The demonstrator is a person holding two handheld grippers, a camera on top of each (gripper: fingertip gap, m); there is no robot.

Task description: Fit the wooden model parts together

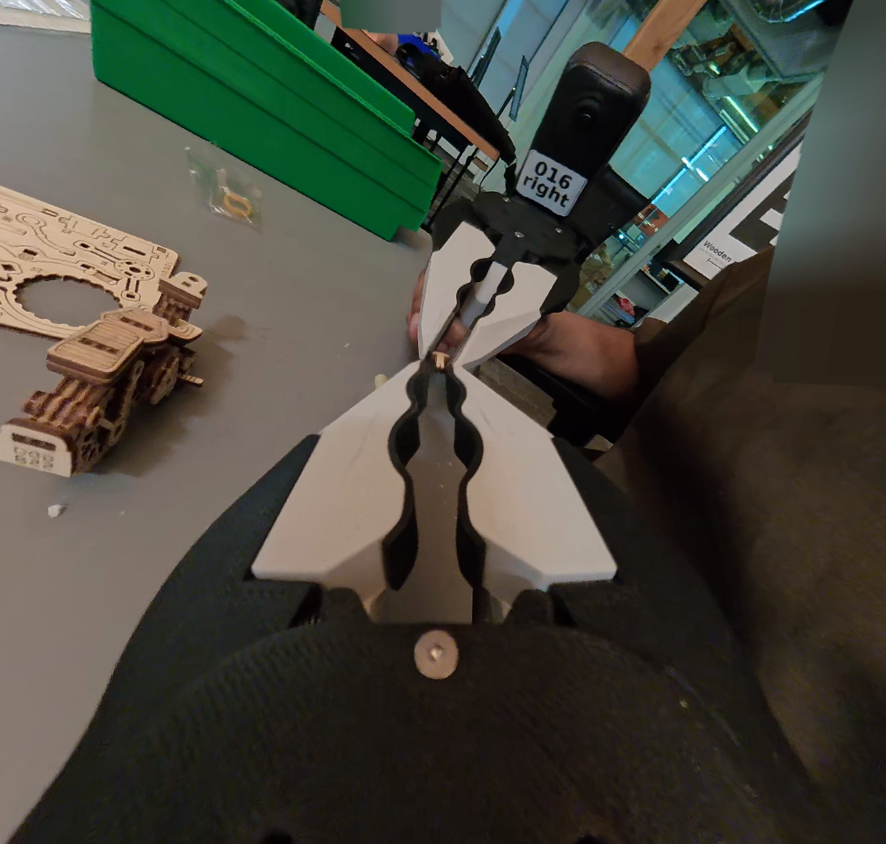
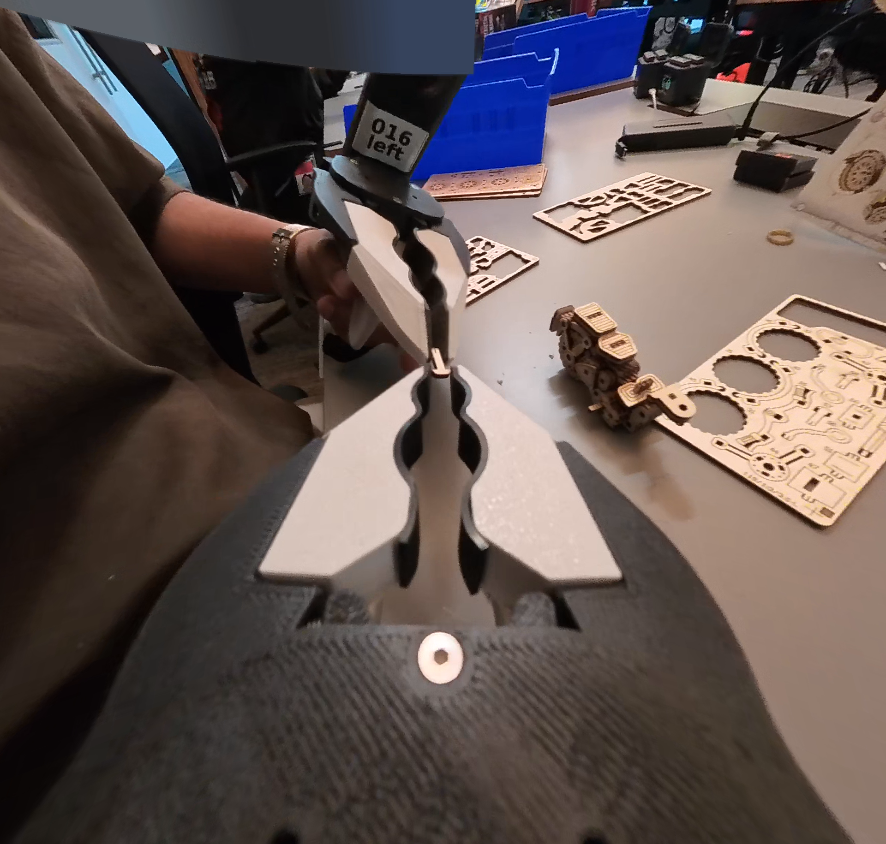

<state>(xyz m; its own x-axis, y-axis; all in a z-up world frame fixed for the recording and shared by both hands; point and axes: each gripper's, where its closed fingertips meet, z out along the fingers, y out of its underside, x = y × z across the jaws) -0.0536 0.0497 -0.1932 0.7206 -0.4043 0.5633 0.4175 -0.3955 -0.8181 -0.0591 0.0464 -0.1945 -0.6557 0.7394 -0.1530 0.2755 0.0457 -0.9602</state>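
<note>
Part [image 2: 439,364] seemingly pinched between both claws' tips.

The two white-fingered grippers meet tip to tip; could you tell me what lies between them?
A small pale wooden piece, pinched between left gripper and right gripper; clearest in the right wrist view.

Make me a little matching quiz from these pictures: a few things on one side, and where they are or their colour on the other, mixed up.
Things:
1. small wooden part
2. half-built wooden model
3. storage bins
4. rubber band bag

Descriptions:
A. green, stacked at the table's back
B. pinched between both grippers' tips
C. lying on the grey table near the bins
D. lying beside a punched-out sheet

Pairs: 1-B, 2-D, 3-A, 4-C
</note>
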